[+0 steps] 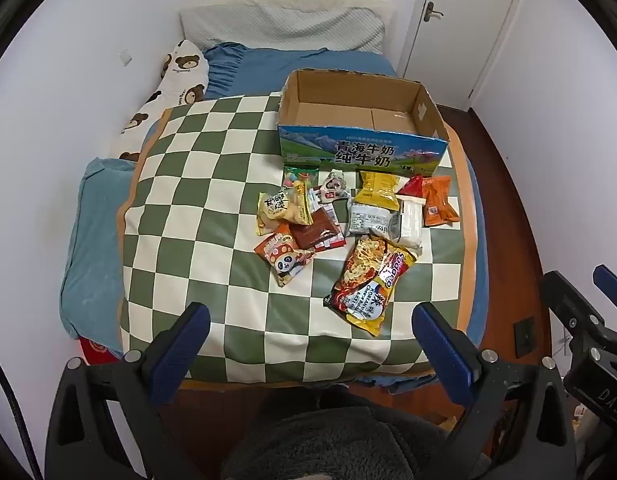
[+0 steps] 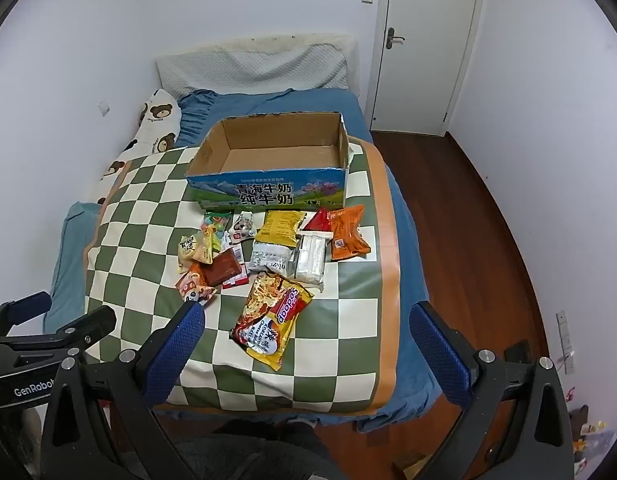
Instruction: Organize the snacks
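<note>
An open cardboard milk box (image 1: pixel 360 152) (image 2: pixel 268 192) stands empty on a green-and-cream checked mat (image 1: pixel 196 184) (image 2: pixel 140 208) on the bed. Several snack packets lie in front of it: a large Sedaap noodle packet (image 1: pixel 368 280) (image 2: pixel 272 316) nearest me, a yellow bag (image 1: pixel 376 190) (image 2: pixel 278 226), an orange packet (image 1: pixel 438 200) (image 2: pixel 346 232), a panda packet (image 1: pixel 282 258). My left gripper (image 1: pixel 310 326) is open and empty above the mat's near edge. My right gripper (image 2: pixel 308 326) is open and empty, just short of the noodle packet.
The bed has a blue sheet (image 2: pixel 320 104), a bear-print pillow (image 1: pixel 180 76) and a white pillow (image 2: pixel 252 68) by the wall. A white door (image 2: pixel 424 40) and dark wood floor (image 2: pixel 468 208) lie to the right. The right gripper shows in the left view (image 1: pixel 588 312).
</note>
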### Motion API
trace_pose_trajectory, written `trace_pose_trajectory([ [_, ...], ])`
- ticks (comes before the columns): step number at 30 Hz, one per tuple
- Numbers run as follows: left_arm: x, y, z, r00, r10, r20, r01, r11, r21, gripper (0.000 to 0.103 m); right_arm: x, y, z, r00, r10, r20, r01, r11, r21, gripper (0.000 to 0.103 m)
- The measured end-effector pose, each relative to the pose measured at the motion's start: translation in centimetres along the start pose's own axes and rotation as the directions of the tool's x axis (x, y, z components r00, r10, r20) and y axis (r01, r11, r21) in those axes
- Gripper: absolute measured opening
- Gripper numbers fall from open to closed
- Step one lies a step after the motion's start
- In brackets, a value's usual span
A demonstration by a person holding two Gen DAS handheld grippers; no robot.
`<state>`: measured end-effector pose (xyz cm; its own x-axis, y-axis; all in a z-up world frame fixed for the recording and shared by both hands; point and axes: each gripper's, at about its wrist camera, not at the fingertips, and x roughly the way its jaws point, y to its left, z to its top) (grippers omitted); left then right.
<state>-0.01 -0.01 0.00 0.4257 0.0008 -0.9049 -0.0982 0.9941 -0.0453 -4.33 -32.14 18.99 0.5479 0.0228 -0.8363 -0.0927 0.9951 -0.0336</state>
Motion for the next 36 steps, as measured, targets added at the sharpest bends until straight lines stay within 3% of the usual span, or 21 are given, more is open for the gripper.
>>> trace_pose_trajectory([
  [36, -0.6, 1.5, 0.8, 1.000, 0.008, 0.000, -0.008, 1.000, 0.004, 0.103, 0.5, 1.0, -0.3, 1.000, 0.008, -0.006, -0.008, 1.000, 0.004, 0.103],
])
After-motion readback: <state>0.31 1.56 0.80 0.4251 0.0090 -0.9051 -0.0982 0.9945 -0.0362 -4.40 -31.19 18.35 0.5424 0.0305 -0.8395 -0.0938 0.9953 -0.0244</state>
